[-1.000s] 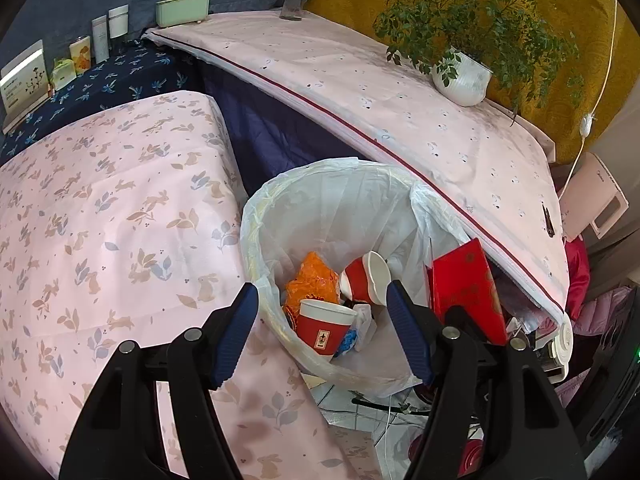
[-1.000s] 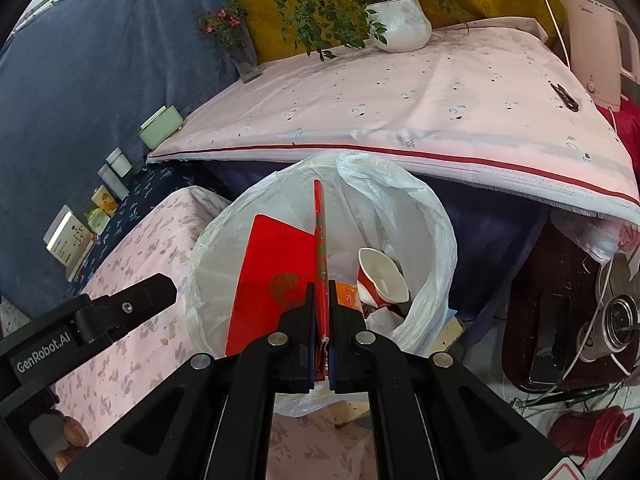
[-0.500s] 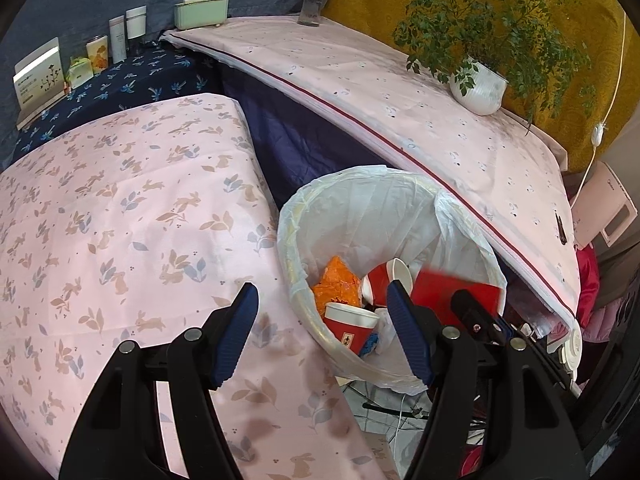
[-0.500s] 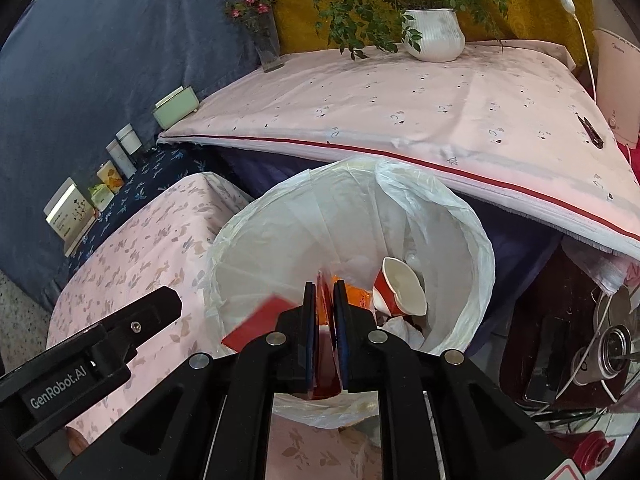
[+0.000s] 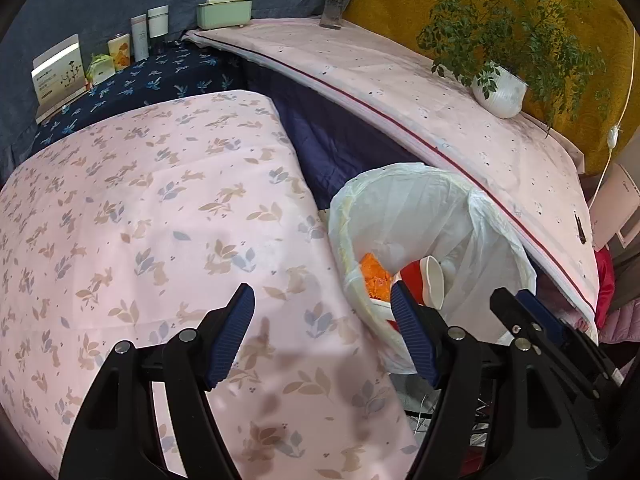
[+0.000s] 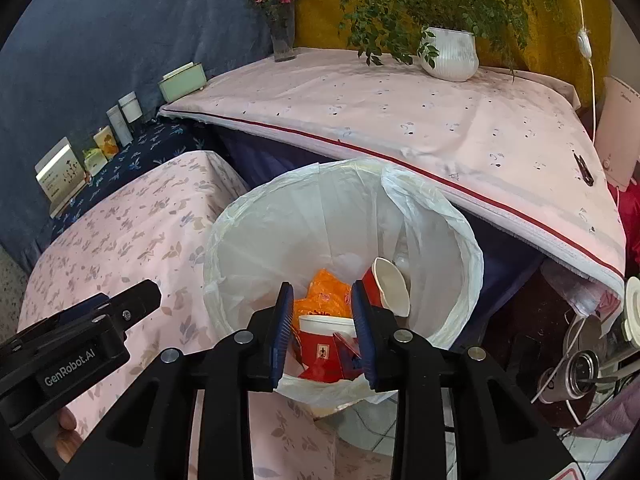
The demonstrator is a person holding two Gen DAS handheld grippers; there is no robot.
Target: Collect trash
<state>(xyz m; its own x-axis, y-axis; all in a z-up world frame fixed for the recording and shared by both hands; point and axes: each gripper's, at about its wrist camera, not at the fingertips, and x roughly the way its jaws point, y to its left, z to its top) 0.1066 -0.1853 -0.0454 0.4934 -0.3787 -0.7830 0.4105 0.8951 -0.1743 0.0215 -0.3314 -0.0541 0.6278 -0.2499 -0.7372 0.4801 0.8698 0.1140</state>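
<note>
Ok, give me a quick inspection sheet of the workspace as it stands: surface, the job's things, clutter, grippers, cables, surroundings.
Surface: pink rabbit-print cloth, no trash seen on it.
Job's things: lined trash bin beside the cloth holds an upright red cup, a tipped red cup, an orange wrapper and a flat red packet.
Clutter: boxes and bottles along the blue backdrop.
Grippers: left gripper open, empty, over the cloth; right gripper above the bin, jaws opening, nothing between them.
Cables: white cord with inline switch down the yellow wall.
Surroundings: potted plant and flower vase on the raised pink table.
</note>
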